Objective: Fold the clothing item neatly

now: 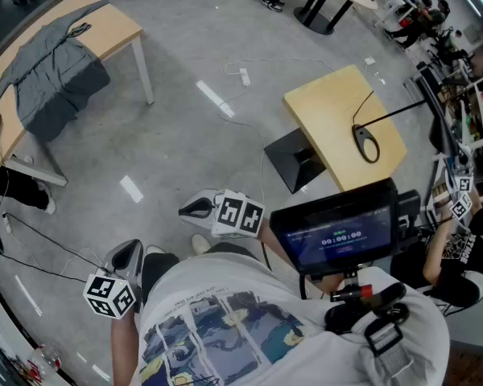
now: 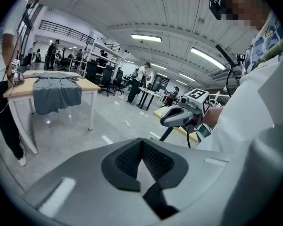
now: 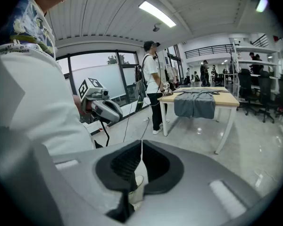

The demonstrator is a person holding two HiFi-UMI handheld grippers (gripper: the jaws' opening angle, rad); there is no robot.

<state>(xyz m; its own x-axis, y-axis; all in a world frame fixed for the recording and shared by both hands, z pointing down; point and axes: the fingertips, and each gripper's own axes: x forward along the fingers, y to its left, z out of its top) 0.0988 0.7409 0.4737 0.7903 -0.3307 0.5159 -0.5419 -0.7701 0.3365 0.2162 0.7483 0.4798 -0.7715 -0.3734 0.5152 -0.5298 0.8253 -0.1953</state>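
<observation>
A grey garment (image 1: 52, 71) lies on a light wooden table (image 1: 113, 26) at the far left and hangs over its near edge. The left gripper view also shows the garment (image 2: 56, 94), and so does the right gripper view (image 3: 194, 103). Both grippers are held close to the person's body, far from the table. My left gripper (image 1: 127, 253) is shut with nothing in it, its pads meeting (image 2: 141, 144). My right gripper (image 1: 190, 210) is shut and empty too (image 3: 141, 147). Each gripper sees the other: the right gripper (image 2: 181, 114) and the left gripper (image 3: 104, 108).
A small wooden stand (image 1: 346, 123) with a black cable loop is ahead on the right, and a dark screen (image 1: 338, 232) sits just before the body. White cables (image 1: 241, 75) trail over the grey floor. A person (image 3: 152, 79) stands at the garment table's end.
</observation>
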